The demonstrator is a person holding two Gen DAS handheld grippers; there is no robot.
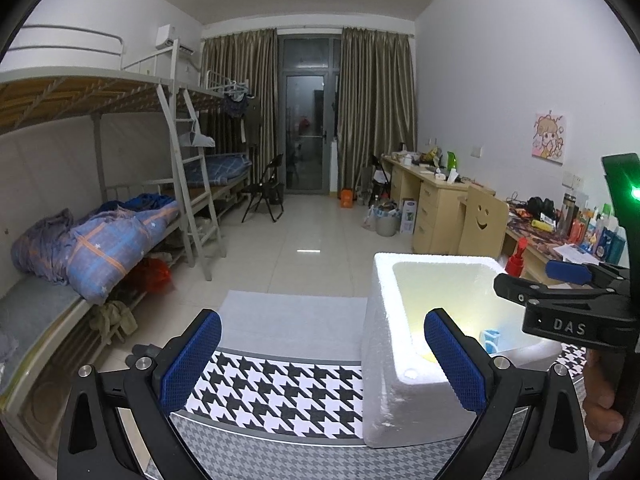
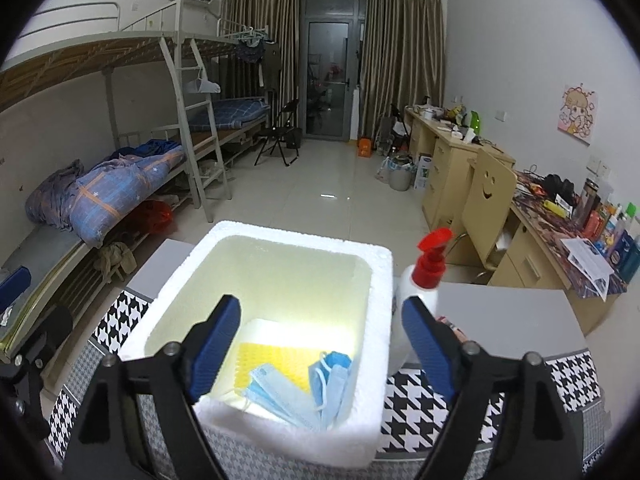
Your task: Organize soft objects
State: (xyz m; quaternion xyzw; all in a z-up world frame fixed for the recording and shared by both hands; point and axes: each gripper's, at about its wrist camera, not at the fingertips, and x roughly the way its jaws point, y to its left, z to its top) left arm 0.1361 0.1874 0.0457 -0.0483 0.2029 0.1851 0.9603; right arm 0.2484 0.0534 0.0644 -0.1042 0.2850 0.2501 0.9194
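My right gripper (image 2: pixel 322 350) hangs above the foam box (image 2: pixel 372 412), jaws apart and empty; the masks (image 2: pixel 288 392) lie inside it. I should lift straight up (left gripper (image 1: pixel 322 362) beside the box, also apart).

bunk beds (image 1: pixel 100 92) on the left, rumpled blue quilt (image 2: pixel 116 192), smiley-backed wooden chair (image 2: pixel 486 200), red-capped spray bottle (image 2: pixel 424 280), cluttered desks (image 1: pixel 432 196)

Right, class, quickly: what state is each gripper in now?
Left gripper: open, holding nothing.
Right gripper: open, empty, above the foam box.
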